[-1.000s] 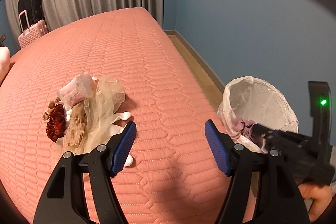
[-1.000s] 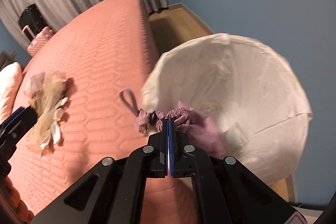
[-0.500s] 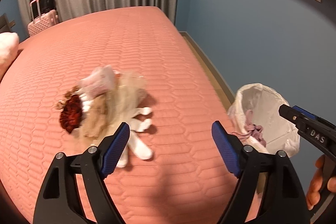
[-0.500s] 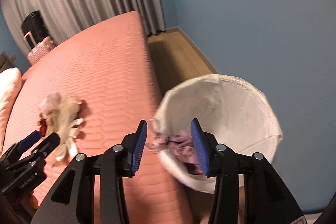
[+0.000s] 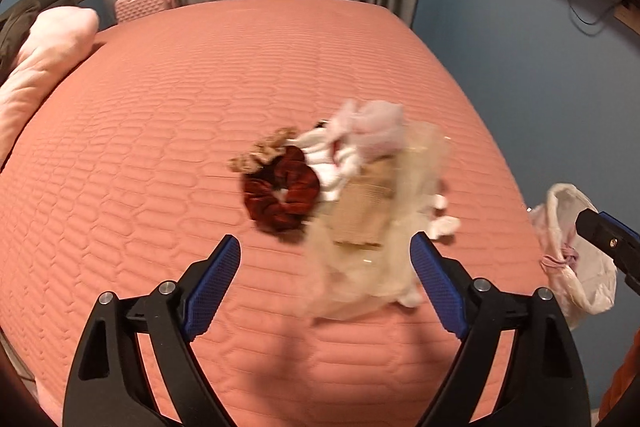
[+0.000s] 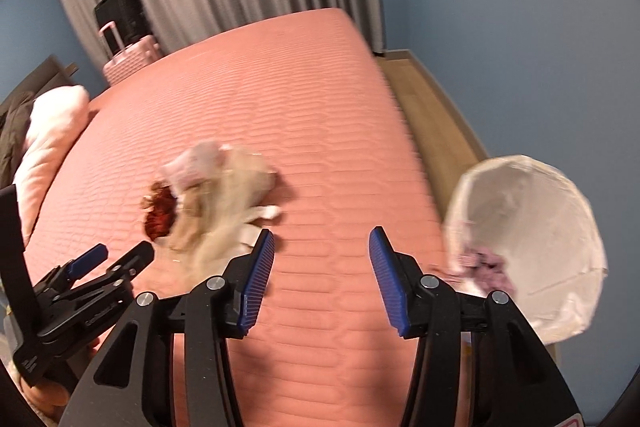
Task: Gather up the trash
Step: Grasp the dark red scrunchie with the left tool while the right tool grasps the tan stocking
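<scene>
Right wrist view, lined bin (image 6: 532,211) – purple cloth (image 6: 494,265) inside, both hand-held grippers opening, empty.

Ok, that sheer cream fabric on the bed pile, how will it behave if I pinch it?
The sheer cream fabric is probably floppy and very light: it lies crumpled and see-through. It will likely drape and trail from the pinch. Since it overlaps the tan cloth, it may drag neighbours along.

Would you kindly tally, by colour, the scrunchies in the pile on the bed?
Dark red scrunchie: 1
Tan scrunchie: 1
White scrunchie: 1
Total: 3 that show plainly; the sheer fabric and the pale pink piece may hide more.
</scene>
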Demonstrator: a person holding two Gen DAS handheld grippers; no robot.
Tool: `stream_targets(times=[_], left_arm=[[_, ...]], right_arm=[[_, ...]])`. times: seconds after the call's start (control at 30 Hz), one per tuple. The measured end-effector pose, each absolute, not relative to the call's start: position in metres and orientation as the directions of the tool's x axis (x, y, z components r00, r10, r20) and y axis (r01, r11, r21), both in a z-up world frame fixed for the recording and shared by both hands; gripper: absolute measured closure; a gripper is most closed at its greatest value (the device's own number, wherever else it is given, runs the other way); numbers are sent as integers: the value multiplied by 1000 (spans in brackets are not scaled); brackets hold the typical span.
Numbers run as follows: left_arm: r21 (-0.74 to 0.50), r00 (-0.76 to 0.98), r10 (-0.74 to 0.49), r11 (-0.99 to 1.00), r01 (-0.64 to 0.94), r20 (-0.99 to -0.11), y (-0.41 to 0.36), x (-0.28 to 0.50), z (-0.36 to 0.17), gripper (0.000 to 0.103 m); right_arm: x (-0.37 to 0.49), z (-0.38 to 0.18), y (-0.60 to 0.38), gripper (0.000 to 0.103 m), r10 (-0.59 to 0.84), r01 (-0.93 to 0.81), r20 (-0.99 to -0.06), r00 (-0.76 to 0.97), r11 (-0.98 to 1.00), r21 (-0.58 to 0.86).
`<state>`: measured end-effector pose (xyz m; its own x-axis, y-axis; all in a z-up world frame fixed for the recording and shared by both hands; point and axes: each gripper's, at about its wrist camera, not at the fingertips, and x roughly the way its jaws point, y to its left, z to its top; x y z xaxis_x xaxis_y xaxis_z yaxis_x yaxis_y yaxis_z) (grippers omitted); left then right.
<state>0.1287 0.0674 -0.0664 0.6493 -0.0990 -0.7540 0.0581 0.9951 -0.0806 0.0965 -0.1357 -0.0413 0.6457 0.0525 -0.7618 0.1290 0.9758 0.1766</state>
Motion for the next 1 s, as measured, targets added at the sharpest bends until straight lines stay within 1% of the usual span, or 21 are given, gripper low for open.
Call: stream_targets(times=[0.2,0.43,0.7,0.77,0.9,0.97,1.0], left_arm=[[-79,660,-69,997,16,-748,99,143,-66,20],[-85,647,-56,996,-12,-761,120,166,-73,20],[-76,626,-62,997,3,-777,119,192,-88,22],[-92,611,-78,996,9,-788,120,198,-95,30],[-127,571,-109,992,8,-814,122,208,-110,40],[-140,557,-120,990,6,-822,123,210,-116,46],[-146,550,-122,989,0,-826,124,212,-119,47]], right_arm=[[124,-44,-94,54,109,71,-763,637,977,199],[155,-52,-58,54,144,26,-771,621,979,204],[181,-68,-31,54,173,-10,-787,592,978,208],[184,-71,-26,55,179,-17,-791,585,978,210],[191,-78,-17,59,186,-37,-798,573,979,201],[193,-81,-14,64,188,-47,-803,565,979,196],[194,-84,-12,65,189,-51,-807,560,980,193]])
